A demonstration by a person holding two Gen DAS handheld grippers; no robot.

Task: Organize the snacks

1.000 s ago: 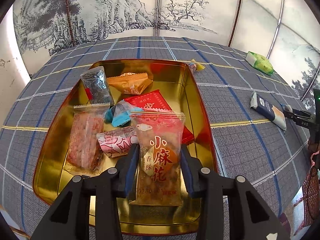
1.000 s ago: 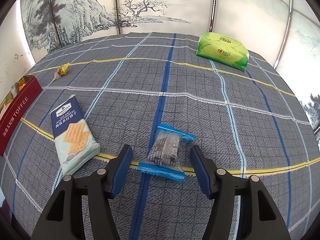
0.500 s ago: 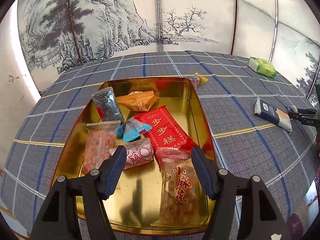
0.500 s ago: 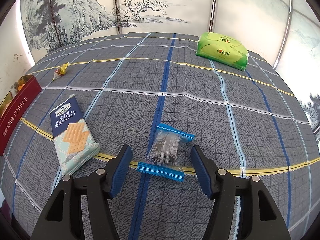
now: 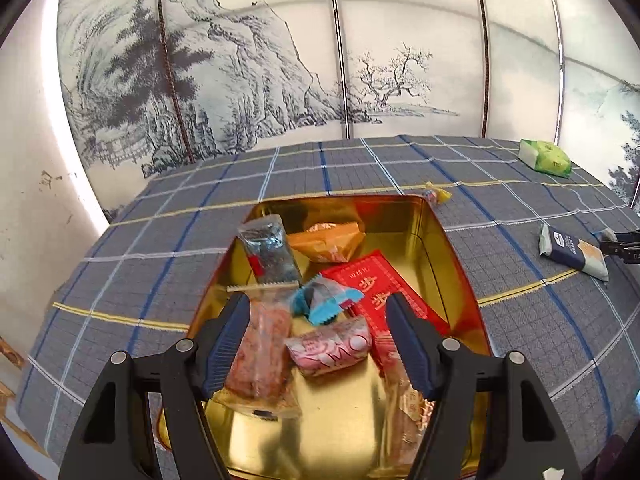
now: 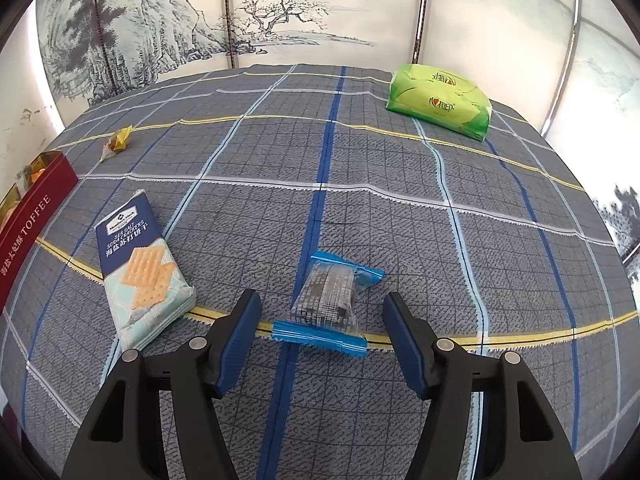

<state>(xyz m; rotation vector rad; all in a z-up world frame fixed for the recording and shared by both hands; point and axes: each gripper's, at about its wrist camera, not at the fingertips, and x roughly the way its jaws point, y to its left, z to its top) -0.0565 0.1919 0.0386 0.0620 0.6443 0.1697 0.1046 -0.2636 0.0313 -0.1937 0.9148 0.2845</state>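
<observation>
The left gripper (image 5: 318, 322) hangs above the gold tin (image 5: 460, 276), its jaws opening and pressing on nothing; several snacks lie in the tin under and between its blue fingers (image 5: 230, 338). From the left side of the tin these are a long pinkish packet (image 5: 260, 360), a dark clear-wrapped bar (image 5: 270, 252) farther back, a small blue-ended sweet (image 5: 324, 300), a pink and white packet (image 5: 332, 346), an orange packet (image 5: 328, 242) at the far end, a flat red packet (image 5: 380, 288), and a blurred clear packet with red print (image 5: 404, 408) beside the right finger. Beyond the tin's far right corner a small yellow candy (image 5: 436, 195) lies on the checked surface (image 5: 160, 260). In the right wrist view, the tin's red side shows at the left edge, a blue cracker pack (image 6: 142, 264) lies to the right of it, and the right gripper (image 6: 320, 314) hangs half spread around a clear packet with blue ends (image 6: 330, 304), the fingers apart from it on both sides. A green pack (image 6: 440, 100) sits well back on the right.
</observation>
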